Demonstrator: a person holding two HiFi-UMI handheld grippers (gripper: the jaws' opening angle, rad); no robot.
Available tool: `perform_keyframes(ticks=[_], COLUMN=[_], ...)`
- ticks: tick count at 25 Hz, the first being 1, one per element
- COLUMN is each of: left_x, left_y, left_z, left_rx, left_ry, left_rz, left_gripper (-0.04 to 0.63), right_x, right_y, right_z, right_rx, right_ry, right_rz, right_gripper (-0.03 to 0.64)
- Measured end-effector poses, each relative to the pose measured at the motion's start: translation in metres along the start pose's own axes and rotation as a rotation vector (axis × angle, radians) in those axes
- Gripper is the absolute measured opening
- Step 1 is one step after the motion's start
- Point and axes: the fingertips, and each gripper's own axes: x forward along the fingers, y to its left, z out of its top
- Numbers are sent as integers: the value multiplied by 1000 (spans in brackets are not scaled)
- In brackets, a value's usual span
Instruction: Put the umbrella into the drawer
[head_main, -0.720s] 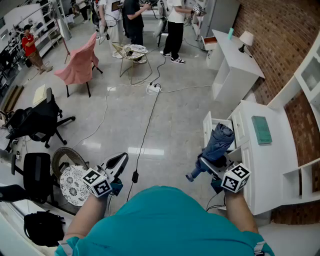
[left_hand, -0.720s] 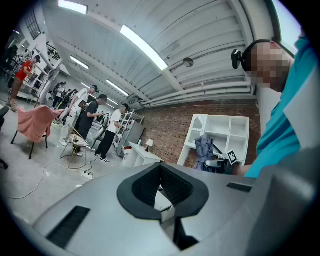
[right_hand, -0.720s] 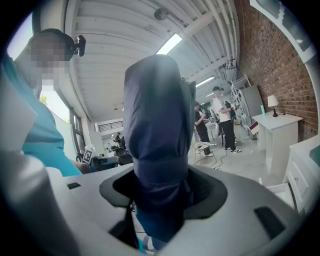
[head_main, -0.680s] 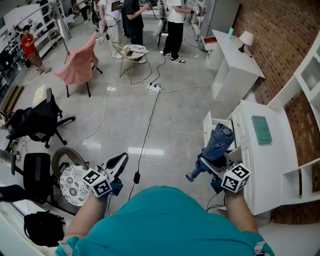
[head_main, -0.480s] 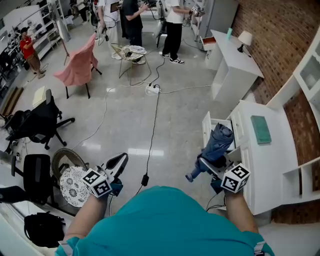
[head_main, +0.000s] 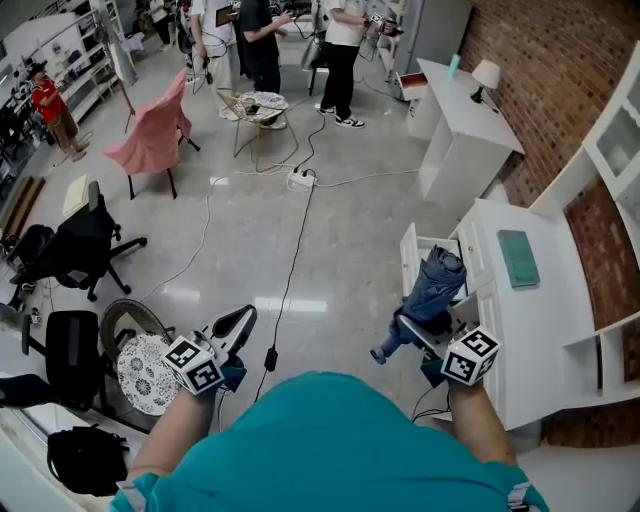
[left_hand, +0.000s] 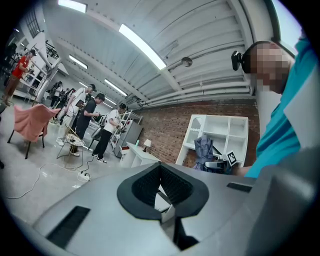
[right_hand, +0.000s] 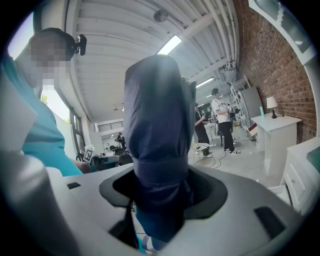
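Observation:
My right gripper (head_main: 412, 322) (right_hand: 160, 181) is shut on a folded dark-blue umbrella (head_main: 432, 288) (right_hand: 157, 135). The umbrella stands up out of the jaws. In the head view its upper end lies over the open drawer (head_main: 409, 262) of the white cabinet (head_main: 545, 330), and its handle end (head_main: 378, 354) points down toward the floor. I cannot tell whether the umbrella touches the drawer. My left gripper (head_main: 243, 316) (left_hand: 160, 167) is held at the lower left, shut, with nothing between its pads. It is far from the umbrella, which also shows small in the left gripper view (left_hand: 203, 150).
A green book (head_main: 518, 258) lies on the cabinet top. A white desk (head_main: 460, 130) with a lamp (head_main: 485, 75) stands farther back. A black cable (head_main: 290, 270) and power strip (head_main: 300, 180) cross the floor. Office chairs (head_main: 75, 245), a round patterned table (head_main: 145, 372) and a pink-draped chair (head_main: 155, 130) are left. Several people stand at the back.
The head view has drifted slightly. Both grippers and the umbrella keep their places.

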Motion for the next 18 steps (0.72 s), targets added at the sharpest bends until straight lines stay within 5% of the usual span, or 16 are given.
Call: perform_keyframes(ticks=[13, 18], left_x=[68, 109], left_y=[-48, -67], left_z=[0, -23], left_rx=[0, -17], left_ry=[15, 51], left_rz=[-14, -81], left_gripper=[14, 14], right_x=[-50, -73], right_y=[-45, -60], right_z=[22, 11], right_rx=[-18, -35], right_ry=[-7, -6], right_rz=[13, -22], right_gripper=[261, 261])
